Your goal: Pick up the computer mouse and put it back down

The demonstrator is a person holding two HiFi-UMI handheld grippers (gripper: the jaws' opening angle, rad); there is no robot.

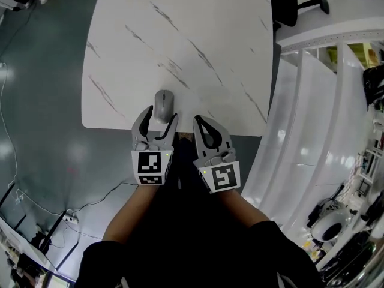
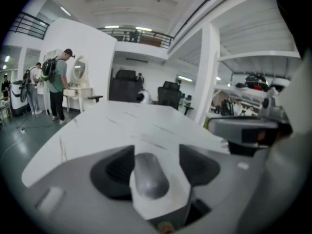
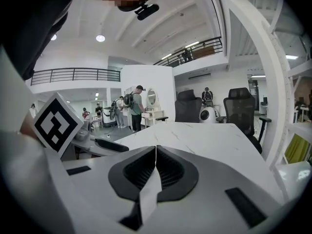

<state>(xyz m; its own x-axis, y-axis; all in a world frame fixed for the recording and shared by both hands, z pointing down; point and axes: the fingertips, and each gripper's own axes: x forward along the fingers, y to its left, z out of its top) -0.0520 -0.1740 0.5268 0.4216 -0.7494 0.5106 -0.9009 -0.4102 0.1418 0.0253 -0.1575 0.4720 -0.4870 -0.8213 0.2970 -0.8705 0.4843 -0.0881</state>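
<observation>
- The grey computer mouse [image 1: 164,105] lies on the white, marble-veined table [image 1: 180,29]. In the head view it sits toward the table's 6 o'clock edge, its long axis running from 12 to 6 o'clock.
- The left gripper [image 1: 162,113] reaches in from 6 o'clock, and its jaws stand apart on either side of the mouse's rear half.
- In the left gripper view the mouse [image 2: 150,174] fills most of the gap. White tabletop shows at its 3 o'clock side, so the pad there is clear of it. At 9 o'clock the pad is right beside the mouse, and I cannot tell whether it touches.
- The right gripper [image 1: 198,120] is at 3 o'clock of the left one, just beside it, over the table's near edge.
- In the right gripper view its ribbed pads [image 3: 139,172] meet at the tips, with nothing between them.
- Each gripper carries a marker cube at its 6 o'clock end in the head view, the left cube [image 1: 150,165] and the right cube [image 1: 223,177]. The person's dark sleeves [image 1: 180,245] come in below them.
- The dark floor [image 1: 42,101] lies at 9 o'clock of the table, with thin cables [image 1: 9,155] trailing across it.
- In the right gripper view, black office chairs [image 3: 241,106] stand beyond the far end of the table, toward 1 o'clock.
- In the left gripper view, a person with a backpack [image 2: 57,79] stands at 10 o'clock by a small white desk.
</observation>
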